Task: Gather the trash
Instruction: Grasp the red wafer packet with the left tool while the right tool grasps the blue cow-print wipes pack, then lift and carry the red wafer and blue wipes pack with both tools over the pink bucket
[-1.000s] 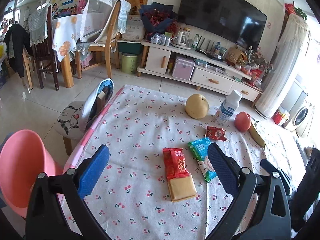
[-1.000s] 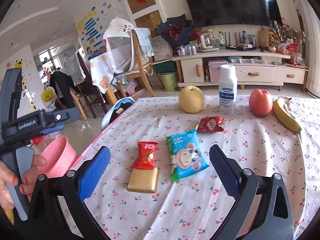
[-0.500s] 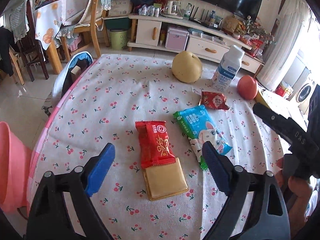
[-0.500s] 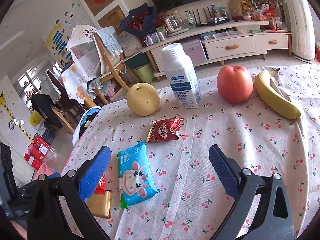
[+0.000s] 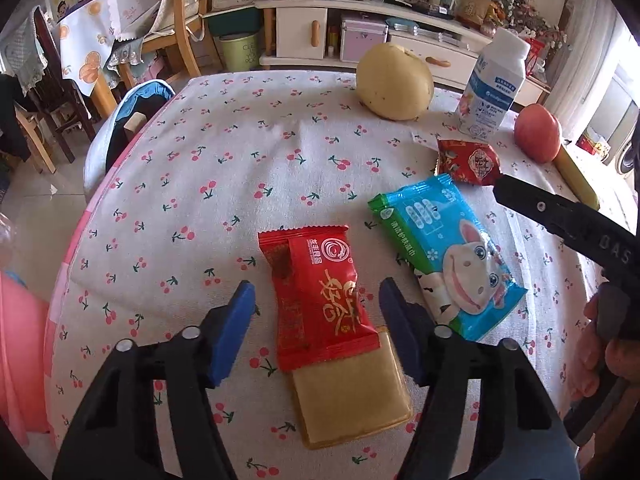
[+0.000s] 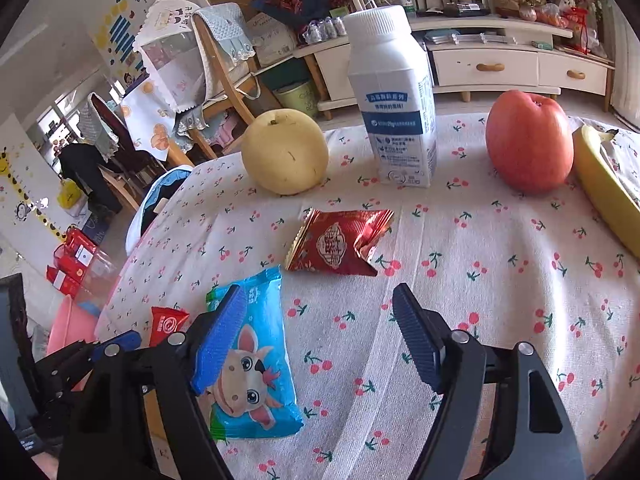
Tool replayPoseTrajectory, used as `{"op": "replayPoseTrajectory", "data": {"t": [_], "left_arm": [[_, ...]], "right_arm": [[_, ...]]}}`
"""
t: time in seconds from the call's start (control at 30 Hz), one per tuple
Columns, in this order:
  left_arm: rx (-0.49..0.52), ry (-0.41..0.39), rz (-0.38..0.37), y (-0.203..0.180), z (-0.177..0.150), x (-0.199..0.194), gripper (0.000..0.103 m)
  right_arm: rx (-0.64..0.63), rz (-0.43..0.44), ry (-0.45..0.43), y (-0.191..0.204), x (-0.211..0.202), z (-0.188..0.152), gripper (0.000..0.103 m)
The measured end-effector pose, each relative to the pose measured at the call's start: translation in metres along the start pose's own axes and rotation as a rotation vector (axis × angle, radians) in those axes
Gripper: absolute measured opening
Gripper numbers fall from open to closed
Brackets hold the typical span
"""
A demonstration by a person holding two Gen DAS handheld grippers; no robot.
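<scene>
Where trash is concerned, three wrappers lie flat on the cherry-print surface.

Item 1: red wrapper, with a tan biscuit slab sticking out of its near end. Position in the left wrist view: centre, running from 12 toward 6 o'clock. Handling, as judged: light, crinkly film that may slip; the slab is stiff and could slide out. Best taken across the width, low on the pack where film overlaps slab.

Item 2: blue wipes packet, at 2 o'clock from item 1. Soft, light, probably slick; take by a long edge.

Item 3: small dark-red foil wrapper, crumpled, at 12 o'clock in the right wrist view. Nearly weightless; pinch a raised fold.

Left gripper: fingers about half spread and closing, straddling item 1, one either side, not yet pressing it.

Right gripper: fingers fairly wide and closing, nothing between them; the left pad overlaps item 2's top corner, contact uncertain; item 3 lies just beyond the tips.

Not trash, at the far edge: pear, milk bottle, apple, banana. Pink bin at 9 o'clock, off the surface.
</scene>
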State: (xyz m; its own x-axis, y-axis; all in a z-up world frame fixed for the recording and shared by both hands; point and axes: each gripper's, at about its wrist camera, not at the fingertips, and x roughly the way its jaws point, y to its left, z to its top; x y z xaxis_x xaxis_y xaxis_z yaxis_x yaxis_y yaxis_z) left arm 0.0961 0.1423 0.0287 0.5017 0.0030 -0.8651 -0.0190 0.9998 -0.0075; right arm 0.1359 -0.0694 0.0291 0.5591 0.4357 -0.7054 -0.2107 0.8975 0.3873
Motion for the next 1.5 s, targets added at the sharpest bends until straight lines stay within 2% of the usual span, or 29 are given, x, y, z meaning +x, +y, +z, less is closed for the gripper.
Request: {"op": "replayPoseTrajectory", "data": {"t": [0.07,0.2,0.3,0.47,0.63,0.83,0.9,0.93,1.17,1.5], "left_arm": [[-0.014,0.012,-0.006,0.000,0.001,0.004,0.055],[0.009,0.007,-0.002,-0.006,-0.001,0.006,0.046],[0.018,0.001,-0.002,-0.005,-0.003,0.007,0.043],[0.018,0.001,-0.008,0.000,-0.002,0.004,0.040],[-0.014,-0.006,-0.011,0.014,0.000,-0.003,0.033],[-0.057,-0.006,-0.028,0.034,-0.001,-0.006,0.032],[-0.061,-0.010,-0.038,0.037,-0.001,-0.009,0.032],[-0.064,-0.012,-0.046,0.039,0.000,-0.010,0.032],[-0.092,-0.033,-0.098,0.051,-0.002,-0.024,0.032],[-0.128,-0.091,-0.151,0.073,-0.006,-0.056,0.032]], "right_arm": [[-0.021,0.034,0.017,0.006,0.000,-0.005,0.069],[-0.108,0.063,0.049,0.030,0.003,-0.015,0.068],[-0.182,0.050,0.067,0.049,0.010,-0.022,0.067],[-0.172,0.070,0.085,0.050,0.014,-0.024,0.067],[-0.209,0.046,0.099,0.057,0.020,-0.027,0.068],[-0.310,-0.038,0.081,0.071,0.023,-0.036,0.068],[-0.339,-0.081,0.078,0.075,0.025,-0.038,0.062],[-0.343,-0.097,0.076,0.076,0.025,-0.038,0.055],[-0.344,-0.117,0.048,0.075,0.020,-0.040,0.043],[-0.268,-0.107,-0.029,0.080,-0.012,-0.046,0.040]]}}
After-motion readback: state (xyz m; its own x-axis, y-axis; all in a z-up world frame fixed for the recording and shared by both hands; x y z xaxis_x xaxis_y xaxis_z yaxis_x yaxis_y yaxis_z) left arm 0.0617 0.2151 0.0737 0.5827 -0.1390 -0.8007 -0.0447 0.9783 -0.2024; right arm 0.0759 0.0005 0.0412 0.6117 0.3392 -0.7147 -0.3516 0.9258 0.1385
